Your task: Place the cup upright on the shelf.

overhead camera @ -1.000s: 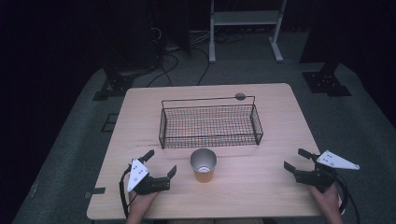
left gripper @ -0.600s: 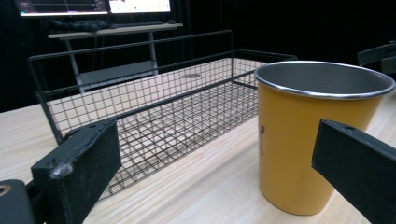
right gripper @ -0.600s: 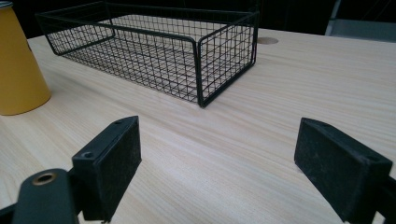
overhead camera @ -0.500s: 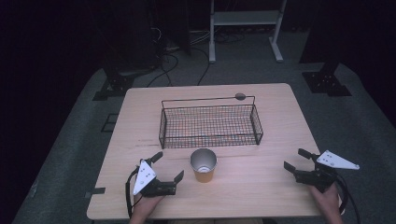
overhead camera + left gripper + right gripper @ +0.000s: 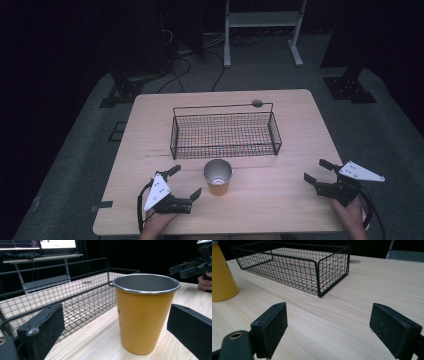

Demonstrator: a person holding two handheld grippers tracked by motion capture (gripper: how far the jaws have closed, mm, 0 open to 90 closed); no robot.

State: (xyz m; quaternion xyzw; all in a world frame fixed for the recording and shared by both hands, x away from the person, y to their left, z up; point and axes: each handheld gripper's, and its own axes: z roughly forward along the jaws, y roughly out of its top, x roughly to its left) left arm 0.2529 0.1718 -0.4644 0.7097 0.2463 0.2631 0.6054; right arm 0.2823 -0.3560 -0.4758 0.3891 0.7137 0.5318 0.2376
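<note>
Yellow metal cup [image 5: 218, 177] stands upright on the wooden table [image 5: 290, 130], near the front edge, just in front of the black wire basket [image 5: 225, 134] and apart from it. Cup open end up, silver rim and inside, nothing visible in it.

Left gripper [image 5: 185, 183] sits at front left of the table, held by a hand [image 5: 159, 225] coming in from the bottom edge, pointed toward the cup. Fingers spread wide, holding nothing. In the left gripper view the cup [image 5: 145, 315] stands between the two black fingers [image 5: 41, 333], a gap on each side, no contact. One finger is near the basket's front wall [image 5: 75, 302], the other on the cup's far side. Grey three-cornered plate on top, cable looping beside the hand.

Right gripper [image 5: 316, 171] is at front right of the table, well apart from the cup, held by the other hand [image 5: 350, 212]. Fingers wide apart, holding nothing; bare table between them in the right gripper view, fingers [image 5: 270, 328] low over the wood. That view has the basket [image 5: 294, 265] ahead and the cup [image 5: 222, 277] at far left edge.

Basket is mid-table, rectangular. Small round grey spot [image 5: 257, 103] on the table just behind the basket. Dark floor and cables beyond the table.
</note>
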